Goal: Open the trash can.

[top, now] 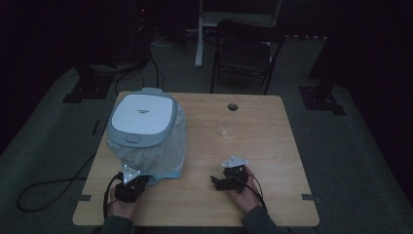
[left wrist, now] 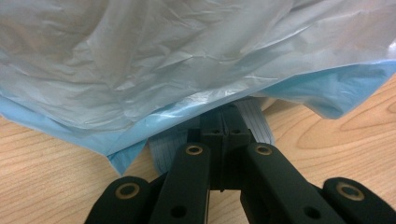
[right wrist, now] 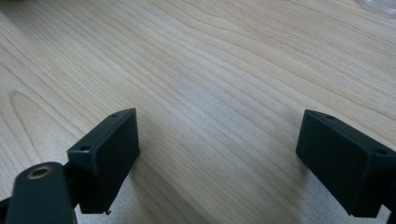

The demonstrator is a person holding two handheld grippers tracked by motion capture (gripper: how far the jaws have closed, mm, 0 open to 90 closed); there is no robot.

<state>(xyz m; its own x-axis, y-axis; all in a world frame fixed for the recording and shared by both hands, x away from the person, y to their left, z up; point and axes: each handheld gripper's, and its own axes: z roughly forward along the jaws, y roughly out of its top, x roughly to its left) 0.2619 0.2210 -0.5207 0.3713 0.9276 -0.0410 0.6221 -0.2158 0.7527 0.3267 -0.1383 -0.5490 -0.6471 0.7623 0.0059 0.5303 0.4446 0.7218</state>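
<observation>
Pinching shut at the thin, slippery plastic bag's (left wrist: 154, 70) hem, left hand-held gripper (left wrist: 223, 122); right hand-held gripper (right wrist: 217, 154), at five o'clock, gapes empty.

Bin (top: 142, 117) sits on the table's (top: 272, 146) left — glass (top: 227, 127) to its right.

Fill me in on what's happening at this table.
A person sits at a wooden table with a tool in each hand. The left tool has its jaws shut at the bottom edge of a plastic bag that wraps an appliance with a white lid; whether it pinches the bag's edge is hidden. The right tool is open above bare wood, holding nothing. A clear glass stands farther back.
</observation>
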